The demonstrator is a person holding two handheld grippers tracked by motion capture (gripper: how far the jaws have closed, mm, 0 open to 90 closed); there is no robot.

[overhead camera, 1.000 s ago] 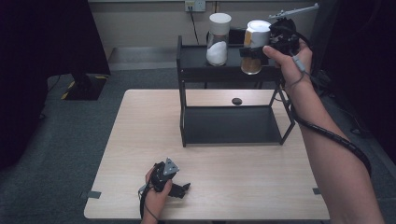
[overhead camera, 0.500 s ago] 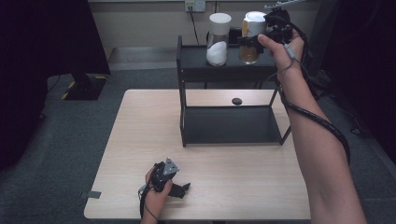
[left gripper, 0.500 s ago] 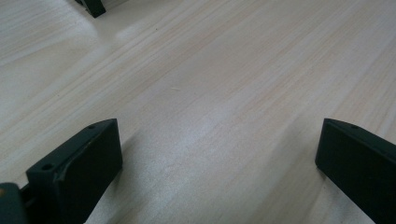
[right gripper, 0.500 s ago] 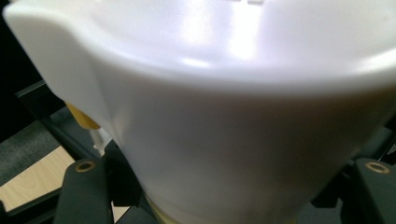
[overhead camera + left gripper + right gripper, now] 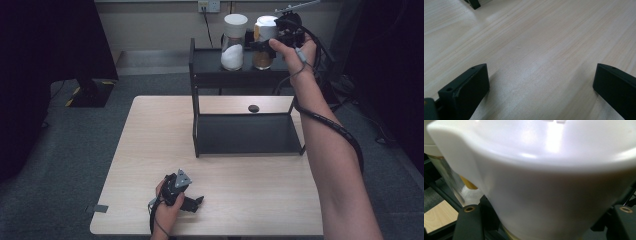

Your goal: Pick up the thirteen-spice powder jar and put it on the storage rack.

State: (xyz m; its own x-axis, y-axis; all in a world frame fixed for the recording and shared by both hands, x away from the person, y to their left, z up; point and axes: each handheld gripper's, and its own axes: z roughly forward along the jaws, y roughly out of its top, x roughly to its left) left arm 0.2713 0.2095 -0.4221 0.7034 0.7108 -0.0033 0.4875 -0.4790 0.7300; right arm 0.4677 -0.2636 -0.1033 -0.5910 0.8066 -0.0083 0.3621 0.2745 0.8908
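A jar with a white lid and brown contents [image 5: 262,56] is upright at the right of the black rack's top shelf [image 5: 210,64]. My right gripper [image 5: 267,42] is shut on it from the right, just under the lid. In the right gripper view the white lid [image 5: 549,170] looms close above my right gripper [image 5: 547,231]. My left gripper [image 5: 193,203] lies on the table [image 5: 150,150] near its front edge. In its own view my left gripper [image 5: 541,87] is open over bare wood.
A second jar with white contents [image 5: 233,44] stands on the shelf just left of the held one, and its glass side [image 5: 449,170] is close by. The rack's lower shelf [image 5: 245,134] is bare. A small black disc [image 5: 253,108] lies behind it.
My right hand has carried the brown jar back and to the left and set it upright, down at shelf level beside the white-filled jar. The left gripper has not moved.
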